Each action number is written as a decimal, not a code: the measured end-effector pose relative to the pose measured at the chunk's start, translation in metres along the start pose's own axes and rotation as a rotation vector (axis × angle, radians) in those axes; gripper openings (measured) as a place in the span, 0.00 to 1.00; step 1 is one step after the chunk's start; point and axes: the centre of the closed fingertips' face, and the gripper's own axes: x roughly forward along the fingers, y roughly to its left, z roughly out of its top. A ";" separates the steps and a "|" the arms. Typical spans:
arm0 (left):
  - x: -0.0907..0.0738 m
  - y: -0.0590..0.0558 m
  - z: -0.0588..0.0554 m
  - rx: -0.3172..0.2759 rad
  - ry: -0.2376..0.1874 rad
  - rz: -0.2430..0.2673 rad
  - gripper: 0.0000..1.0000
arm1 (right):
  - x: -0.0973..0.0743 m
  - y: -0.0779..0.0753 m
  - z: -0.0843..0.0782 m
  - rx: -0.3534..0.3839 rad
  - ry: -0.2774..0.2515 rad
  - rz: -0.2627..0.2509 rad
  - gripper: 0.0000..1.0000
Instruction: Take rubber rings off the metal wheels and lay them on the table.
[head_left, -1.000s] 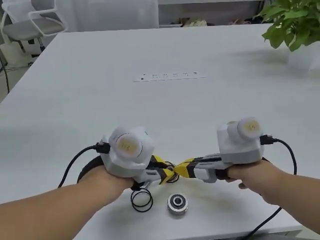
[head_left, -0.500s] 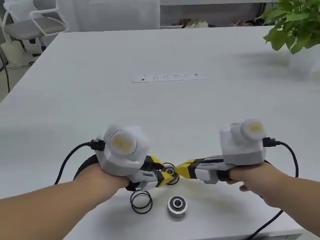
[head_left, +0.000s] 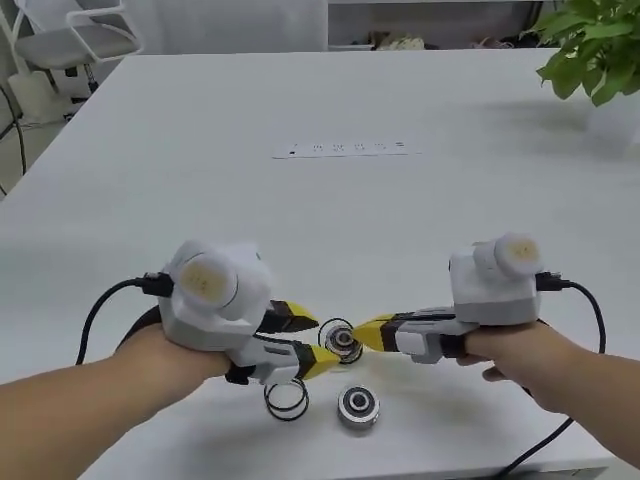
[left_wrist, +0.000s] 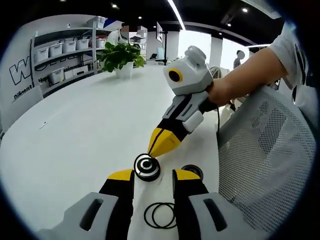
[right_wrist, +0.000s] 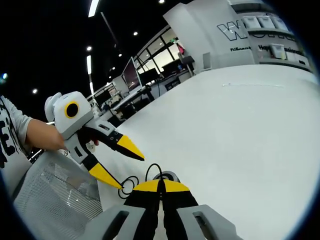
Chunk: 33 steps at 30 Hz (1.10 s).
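Observation:
My right gripper (head_left: 358, 335) is shut on the edge of a small metal wheel (head_left: 344, 341) and holds it just above the white table (head_left: 330, 230); a black rubber ring hangs loosely around it. The left gripper (head_left: 322, 340) stands open, one jaw on each side of that wheel (left_wrist: 147, 167), without touching it. In the right gripper view my shut tips (right_wrist: 160, 186) hide most of the wheel (right_wrist: 169, 176). A second wheel (head_left: 357, 403) lies on the table near the front edge. Two loose rubber rings (head_left: 286, 398) lie beside it, under the left gripper.
A white power strip (head_left: 340, 150) lies mid-table. A potted plant (head_left: 592, 50) stands at the far right corner and an office chair (head_left: 70, 40) at the far left. The table's front edge runs just behind the second wheel. A mesh chair back (left_wrist: 270, 150) is close by.
The left gripper has opened and drawn back a little to the left, off the wheel. The right gripper still holds the wheel in about the same place.

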 end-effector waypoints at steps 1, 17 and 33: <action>-0.001 0.000 0.000 -0.002 -0.002 0.001 0.27 | 0.000 0.001 0.000 0.002 -0.003 0.003 0.00; -0.048 -0.005 0.011 -0.007 -0.064 0.016 0.43 | 0.002 0.009 0.004 0.010 -0.010 0.035 0.00; -0.085 -0.009 0.007 -0.014 -0.096 0.058 0.53 | 0.009 0.038 0.009 0.003 0.000 0.098 0.00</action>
